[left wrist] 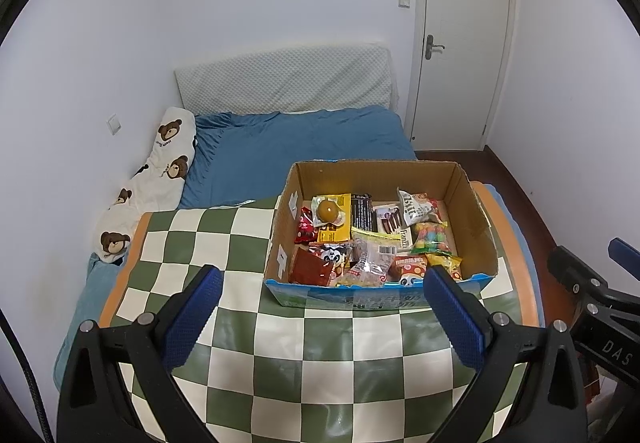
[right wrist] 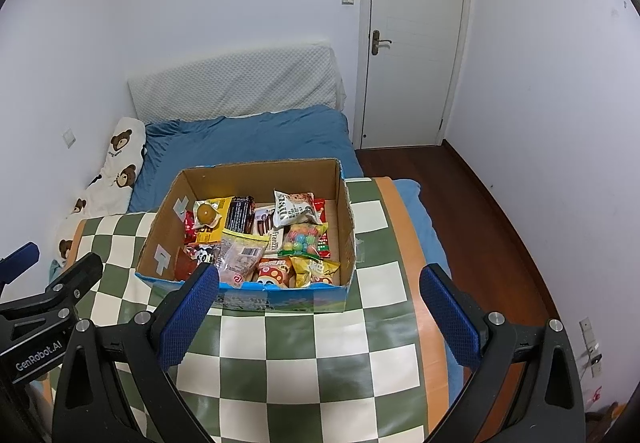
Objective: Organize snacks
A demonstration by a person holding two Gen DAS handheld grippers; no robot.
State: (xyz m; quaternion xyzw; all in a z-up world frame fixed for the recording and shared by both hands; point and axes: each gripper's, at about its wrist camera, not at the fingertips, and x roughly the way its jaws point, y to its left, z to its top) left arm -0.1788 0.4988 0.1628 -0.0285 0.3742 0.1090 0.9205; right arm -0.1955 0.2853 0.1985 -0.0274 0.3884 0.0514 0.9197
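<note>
Green-and-cream checkered mat (left wrist: 248, 327) with an orange border covers the lower frame, laid over a bed with a blue sheet (left wrist: 280, 147). Bear-print pillow (left wrist: 160, 163) at left, white padded headboard (left wrist: 284, 79) against the wall, closed white door (left wrist: 460, 43) upper right, dark wood floor (right wrist: 460, 195) right.

Cardboard box (left wrist: 472, 219) sits on the mat, centre-right, full of snack packets (left wrist: 368, 239). Readable: "Franzzi" on a cream packet (right wrist: 273, 239); the white bag (right wrist: 294, 209) possibly reads "Bits".

Left gripper (left wrist: 320, 307) spread wide, holding nothing, just before the box. Right gripper (right wrist: 318, 307) likewise wide apart, empty. "GenRobot.AI" and "DAS" printed on the gripper bodies.
</note>
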